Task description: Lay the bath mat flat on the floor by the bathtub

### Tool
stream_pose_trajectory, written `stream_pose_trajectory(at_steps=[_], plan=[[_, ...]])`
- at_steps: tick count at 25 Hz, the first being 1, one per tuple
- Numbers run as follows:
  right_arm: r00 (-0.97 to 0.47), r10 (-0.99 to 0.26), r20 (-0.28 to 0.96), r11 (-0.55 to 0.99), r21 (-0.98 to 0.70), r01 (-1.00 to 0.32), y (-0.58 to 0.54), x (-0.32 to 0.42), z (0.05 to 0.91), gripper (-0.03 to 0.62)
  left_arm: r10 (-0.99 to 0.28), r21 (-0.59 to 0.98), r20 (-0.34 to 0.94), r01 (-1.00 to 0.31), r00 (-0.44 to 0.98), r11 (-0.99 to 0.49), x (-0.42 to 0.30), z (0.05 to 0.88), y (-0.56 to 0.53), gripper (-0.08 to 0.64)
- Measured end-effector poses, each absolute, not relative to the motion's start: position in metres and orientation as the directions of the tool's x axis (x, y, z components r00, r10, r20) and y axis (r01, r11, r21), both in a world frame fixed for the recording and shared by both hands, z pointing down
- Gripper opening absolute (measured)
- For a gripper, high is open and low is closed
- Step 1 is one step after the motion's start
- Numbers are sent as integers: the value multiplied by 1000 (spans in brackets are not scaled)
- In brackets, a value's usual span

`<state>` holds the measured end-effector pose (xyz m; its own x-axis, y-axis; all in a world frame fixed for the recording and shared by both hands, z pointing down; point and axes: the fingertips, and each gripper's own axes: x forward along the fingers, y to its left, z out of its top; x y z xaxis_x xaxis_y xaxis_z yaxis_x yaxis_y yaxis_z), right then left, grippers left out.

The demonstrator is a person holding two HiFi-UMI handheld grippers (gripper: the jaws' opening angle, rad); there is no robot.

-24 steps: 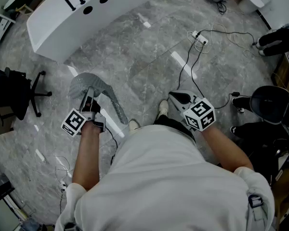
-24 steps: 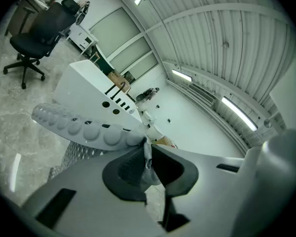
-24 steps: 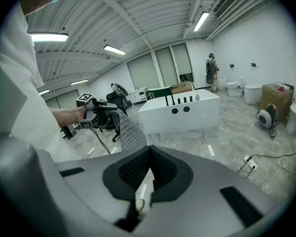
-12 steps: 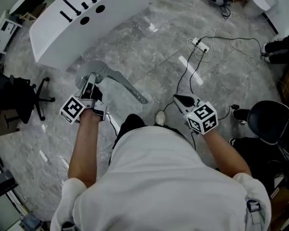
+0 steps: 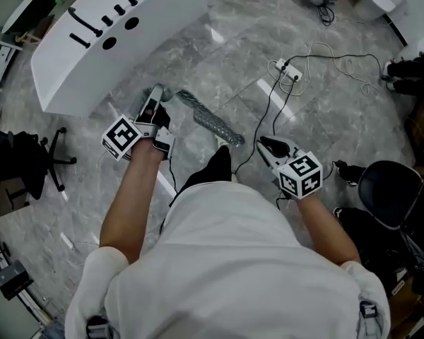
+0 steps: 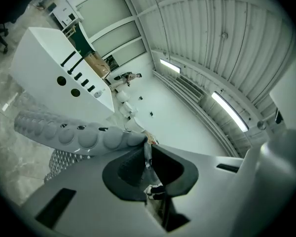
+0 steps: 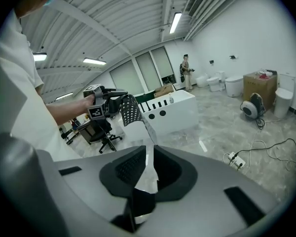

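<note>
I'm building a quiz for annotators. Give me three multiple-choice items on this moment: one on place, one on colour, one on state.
1. Where does the bathtub lie in the head view?
A. upper left
B. lower right
C. bottom centre

2. What colour is the bath mat?
A. red
B. grey
C. yellow

3. What is the left gripper doing?
A. open and empty
B. shut on the bath mat
C. resting on the bathtub

Answers: 1 A, the white tub fills the upper left. 2 B, the studded mat is grey. 3 B, its jaws pinch the mat's edge.
</note>
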<state>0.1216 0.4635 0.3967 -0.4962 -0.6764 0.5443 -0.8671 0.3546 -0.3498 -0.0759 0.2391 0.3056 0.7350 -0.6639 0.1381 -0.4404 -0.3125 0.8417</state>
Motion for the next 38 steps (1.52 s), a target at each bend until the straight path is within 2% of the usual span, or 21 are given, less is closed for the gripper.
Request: stream_pose_trajectory(at_steps=[5,10,14,23,31,38], plan=[[-458,-679,574,281,-373,-884,410,157,397,52,-638,858,144,-417,756,-300,-24,315,175,51],[-450,-678,581,280,-362,-889,326,181,389,51,-587,859,155,-402,795,-318,31,313,107,51],[-470,-689,552,315,-356,-880,259,190,375,49,-580,843,162,-417,799,-339,65,310,49,50],[-577,-588,567,413,-402,-817,149,217,399,46,-592,811,196,-469,782,-350,141,338,-90,49],[-651,-525,548,421,-498,-759,6,305,432,44,-626,808,266,-523,733,-270,229,381,-240,49],[-670,-481,566,375,-558,-740,-72,366,466,43,-656,820,263,-522,708,-234,301,423,-362,49]])
